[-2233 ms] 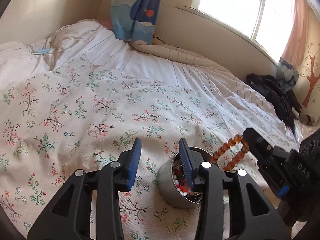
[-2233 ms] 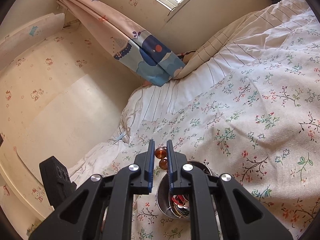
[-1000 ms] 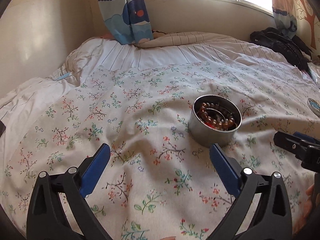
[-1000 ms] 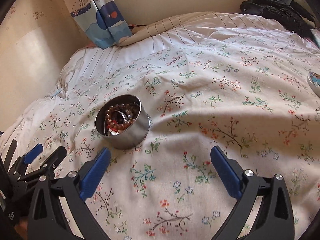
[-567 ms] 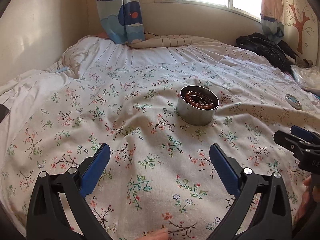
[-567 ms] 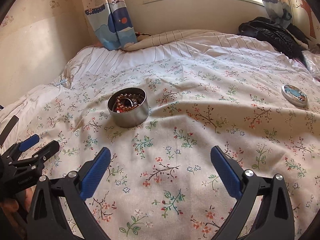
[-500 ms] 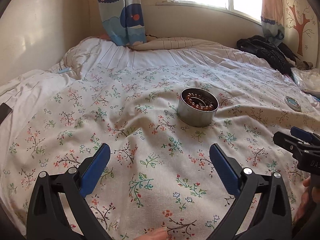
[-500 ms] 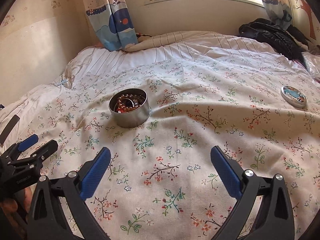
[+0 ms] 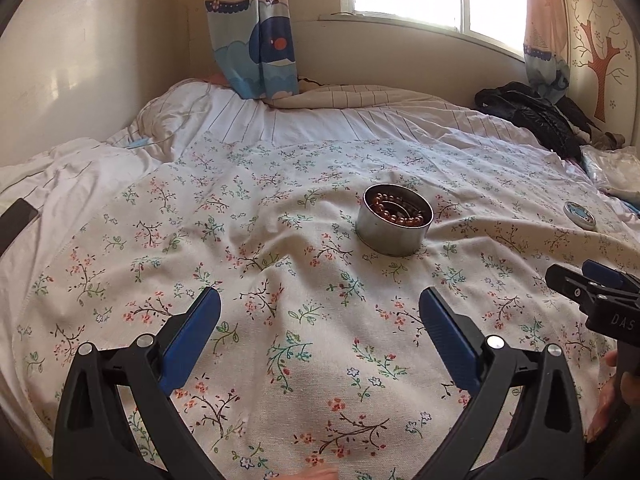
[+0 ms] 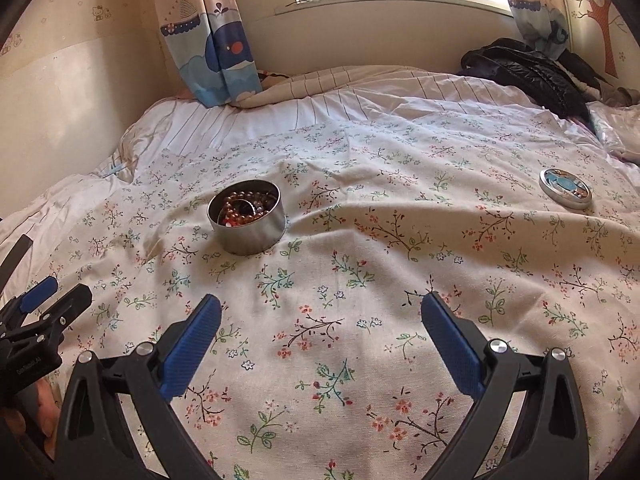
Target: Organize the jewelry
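Observation:
A round metal tin (image 9: 394, 224) stands on the floral bedspread and holds brown bead bracelets (image 9: 396, 213). It also shows in the right wrist view (image 10: 247, 216) with beads (image 10: 246, 204) inside. The tin's lid (image 10: 565, 190) lies apart on the right; it also shows in the left wrist view (image 9: 579, 213). My left gripper (image 9: 320, 320) is open and empty, well short of the tin. My right gripper (image 10: 320, 322) is open and empty, also back from the tin.
A black jacket (image 10: 528, 68) lies at the bed's far right. A whale-print curtain (image 9: 256, 44) hangs by the window. A dark flat object (image 9: 14, 222) lies at the left edge. A crinkled plastic bag (image 9: 612, 168) sits at the right.
The brown bracelet went from the right gripper into the tin. Both grippers opened wide and pulled back from the tin.

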A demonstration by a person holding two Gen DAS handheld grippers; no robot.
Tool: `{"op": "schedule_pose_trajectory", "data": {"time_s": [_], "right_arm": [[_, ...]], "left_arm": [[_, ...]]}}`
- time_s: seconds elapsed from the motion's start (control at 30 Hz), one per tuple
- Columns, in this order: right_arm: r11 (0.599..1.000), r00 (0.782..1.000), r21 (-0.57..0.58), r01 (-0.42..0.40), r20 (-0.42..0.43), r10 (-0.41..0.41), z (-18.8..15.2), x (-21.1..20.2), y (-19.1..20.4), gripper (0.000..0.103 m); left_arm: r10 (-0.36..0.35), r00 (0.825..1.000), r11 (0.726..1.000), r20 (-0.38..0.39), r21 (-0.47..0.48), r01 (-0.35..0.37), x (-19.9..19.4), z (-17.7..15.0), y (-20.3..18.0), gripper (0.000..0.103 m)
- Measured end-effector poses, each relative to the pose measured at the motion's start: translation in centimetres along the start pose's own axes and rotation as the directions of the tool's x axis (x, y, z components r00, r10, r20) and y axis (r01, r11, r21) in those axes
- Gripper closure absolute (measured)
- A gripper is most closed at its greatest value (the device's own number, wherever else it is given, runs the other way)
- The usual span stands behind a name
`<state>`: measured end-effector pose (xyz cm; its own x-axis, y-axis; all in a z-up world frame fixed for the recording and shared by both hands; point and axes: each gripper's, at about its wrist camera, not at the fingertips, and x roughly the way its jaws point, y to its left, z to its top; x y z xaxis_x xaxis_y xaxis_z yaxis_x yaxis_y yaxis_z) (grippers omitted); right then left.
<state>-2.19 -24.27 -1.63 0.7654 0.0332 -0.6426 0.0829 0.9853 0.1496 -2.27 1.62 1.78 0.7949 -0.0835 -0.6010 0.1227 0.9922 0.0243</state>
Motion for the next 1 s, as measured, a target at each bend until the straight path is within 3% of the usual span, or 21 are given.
{"op": "schedule_pose_trajectory", "data": {"time_s": [0.3, 1.0], "right_arm": [[0.999, 0.999, 0.044, 0.028, 0.037, -0.029, 0.1, -0.7, -1.2, 0.007], [0.999, 0.999, 0.018, 0.033, 0.029, -0.033, 0.1, -0.3, -0.7, 0.007]], "left_arm": [[0.019, 1.000, 0.997, -0.017, 0.073, -0.017, 0.1, -0.2, -1.4, 0.007], [0.037, 0.999, 0.993, 0.000, 0.115, -0.037, -1.3, -0.8, -1.9, 0.007]]}}
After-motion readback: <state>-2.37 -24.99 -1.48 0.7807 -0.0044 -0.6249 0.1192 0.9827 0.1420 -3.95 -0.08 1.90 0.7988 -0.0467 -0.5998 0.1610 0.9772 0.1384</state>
